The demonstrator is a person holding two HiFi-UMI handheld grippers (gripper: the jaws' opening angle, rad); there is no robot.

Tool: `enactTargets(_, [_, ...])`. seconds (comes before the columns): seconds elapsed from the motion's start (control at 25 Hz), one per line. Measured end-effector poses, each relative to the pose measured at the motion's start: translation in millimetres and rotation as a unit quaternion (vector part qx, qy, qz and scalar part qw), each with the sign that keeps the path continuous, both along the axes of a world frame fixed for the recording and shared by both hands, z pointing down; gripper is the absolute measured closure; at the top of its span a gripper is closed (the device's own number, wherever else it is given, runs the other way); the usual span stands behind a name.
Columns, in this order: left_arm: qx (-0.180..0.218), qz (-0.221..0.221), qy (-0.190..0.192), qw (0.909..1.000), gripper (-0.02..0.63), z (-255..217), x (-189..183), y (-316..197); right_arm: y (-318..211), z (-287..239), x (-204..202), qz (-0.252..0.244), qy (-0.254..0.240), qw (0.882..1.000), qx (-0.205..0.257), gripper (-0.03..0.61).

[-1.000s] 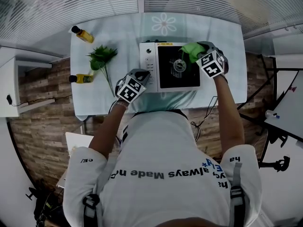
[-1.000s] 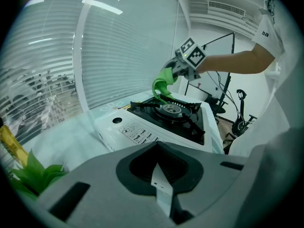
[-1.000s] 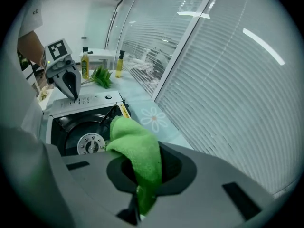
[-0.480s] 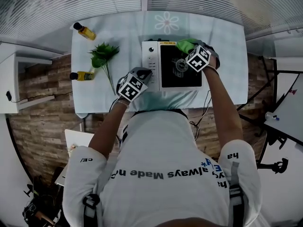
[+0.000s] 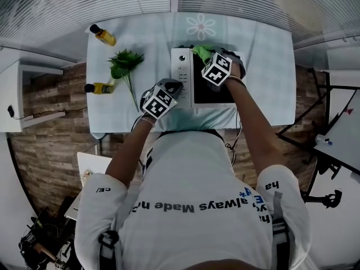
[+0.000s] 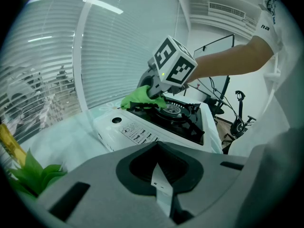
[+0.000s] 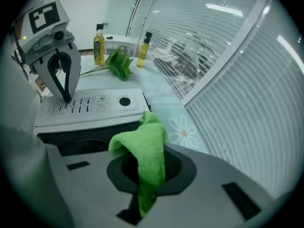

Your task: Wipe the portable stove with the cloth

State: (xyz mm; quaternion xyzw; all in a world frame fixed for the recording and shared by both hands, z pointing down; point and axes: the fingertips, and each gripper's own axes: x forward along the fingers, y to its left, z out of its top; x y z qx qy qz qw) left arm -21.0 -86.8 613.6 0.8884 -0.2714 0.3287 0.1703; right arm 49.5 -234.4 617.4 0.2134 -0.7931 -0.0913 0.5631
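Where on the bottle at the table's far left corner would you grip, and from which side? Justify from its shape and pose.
Grip the bottle round its straight-sided yellow body, below the narrow neck and dark cap, with the fingers coming in level from the stove side. It stands upright with bare table on that side, while the sprig lies on its near side.

White, black-topped stove (image 5: 181, 72) stands mid-tabletop; a bunched green cloth (image 5: 201, 52), pinched in the right gripper's (image 5: 209, 59) jaws, rests on its cooktop's far left corner.
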Motion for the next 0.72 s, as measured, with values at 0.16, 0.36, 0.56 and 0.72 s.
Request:
enactTargets(0.16, [0.001,0.003,0.001,1.0,0.601,0,1,0,2,1,-8,-0.007,0.004,1.0,-0.004,0.555])
enactTargets(0.36, [0.0,0.005,0.001,1.0,0.601,0,0,1,0,-37,-4,0.003,-0.028,0.999,0.037,0.555])
enactTargets(0.56, [0.0,0.007,0.001,1.0,0.601,1,-2,1,18,-74,-32,-0.024,-0.065,0.996,0.064,0.555])
enactTargets(0.72, [0.0,0.01,0.0,1.0,0.601,0,-1,1,46,-37,-55,-0.064,-0.041,0.997,0.027,0.555])
